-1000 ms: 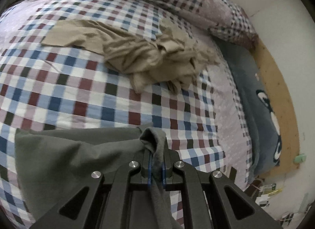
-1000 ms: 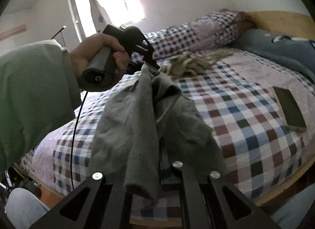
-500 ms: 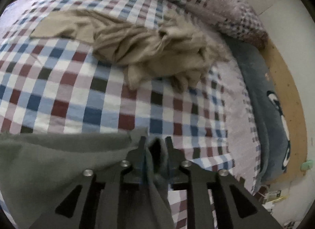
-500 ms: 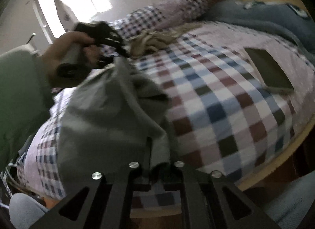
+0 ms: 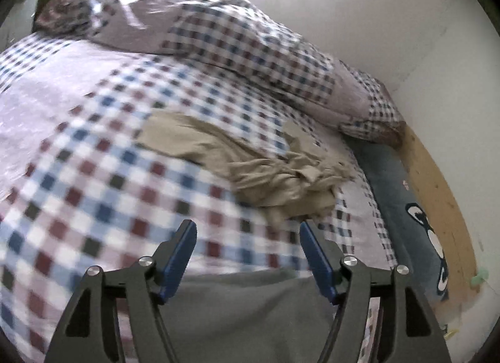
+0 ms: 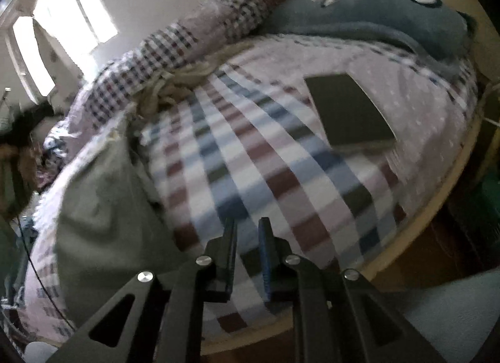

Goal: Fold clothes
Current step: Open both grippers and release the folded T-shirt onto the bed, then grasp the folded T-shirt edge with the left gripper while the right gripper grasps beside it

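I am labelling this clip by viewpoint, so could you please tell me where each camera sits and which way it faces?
Left wrist: on the left gripper, open above the grey garment, facing the crumpled beige garment and the checked pillows; only its fingers show.
Right wrist: on the right gripper, fingers slightly apart and empty, facing along the checked bedsheet past a dark flat phone toward the window.
Shared: grey garment, beige garment, pillows, blue-grey blanket.

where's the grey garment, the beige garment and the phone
grey garment (image 5: 250, 306): left wrist view, flat middle.
beige garment (image 5: 275, 175): left wrist view, crumpled middle.
phone (image 6: 347, 110): right wrist view, dark screen.
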A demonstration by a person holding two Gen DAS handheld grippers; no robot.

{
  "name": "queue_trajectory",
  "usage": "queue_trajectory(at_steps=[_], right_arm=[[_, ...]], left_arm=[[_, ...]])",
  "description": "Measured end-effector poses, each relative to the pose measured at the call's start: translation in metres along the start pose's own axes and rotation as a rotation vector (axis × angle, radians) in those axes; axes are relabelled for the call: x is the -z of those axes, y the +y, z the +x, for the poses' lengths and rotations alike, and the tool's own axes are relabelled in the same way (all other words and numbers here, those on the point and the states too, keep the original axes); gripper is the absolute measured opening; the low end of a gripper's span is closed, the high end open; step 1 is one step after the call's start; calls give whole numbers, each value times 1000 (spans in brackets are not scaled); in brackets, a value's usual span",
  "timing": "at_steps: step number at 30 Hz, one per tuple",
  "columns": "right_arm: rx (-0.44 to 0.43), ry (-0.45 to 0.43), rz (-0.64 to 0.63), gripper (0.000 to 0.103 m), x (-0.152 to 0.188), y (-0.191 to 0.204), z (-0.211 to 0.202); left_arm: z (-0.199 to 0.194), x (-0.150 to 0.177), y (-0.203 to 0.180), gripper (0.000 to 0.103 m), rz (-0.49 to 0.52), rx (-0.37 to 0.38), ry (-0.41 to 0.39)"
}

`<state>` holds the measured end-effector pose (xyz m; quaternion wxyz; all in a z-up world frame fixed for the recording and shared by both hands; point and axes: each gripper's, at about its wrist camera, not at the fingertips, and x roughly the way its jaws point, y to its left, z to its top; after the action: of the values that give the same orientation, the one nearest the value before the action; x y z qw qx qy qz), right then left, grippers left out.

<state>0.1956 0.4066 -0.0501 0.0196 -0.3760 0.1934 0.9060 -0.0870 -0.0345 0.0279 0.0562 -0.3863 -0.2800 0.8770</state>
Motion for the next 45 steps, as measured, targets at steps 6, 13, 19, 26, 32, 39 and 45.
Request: queue_trajectory(at_steps=[6,13,19,26,32,39,45], right_arm=[[-208,-29,-100,53,-30,26,-7],[-360,7,-273,58,-86,68,23],[-449,119,-224,59,-138,91,93],[-449,302,-279,59,-161,135,187],[-432,381,-335,14,-158,154,239],[-491,252,-484,8,-168,186,220],[-325,274,-549,26,-154,191,263]], left_arm=[[-27,23,62,74,-6,-26,6],[-6,44,79,74,4,80,104],[21,51,67,74,59,128,145],[33,41,82,35,-1,122,148],[32,44,95,15,-59,168,118],[21,47,112,14,-115,154,32],[25,46,119,29,-131,134,41]])
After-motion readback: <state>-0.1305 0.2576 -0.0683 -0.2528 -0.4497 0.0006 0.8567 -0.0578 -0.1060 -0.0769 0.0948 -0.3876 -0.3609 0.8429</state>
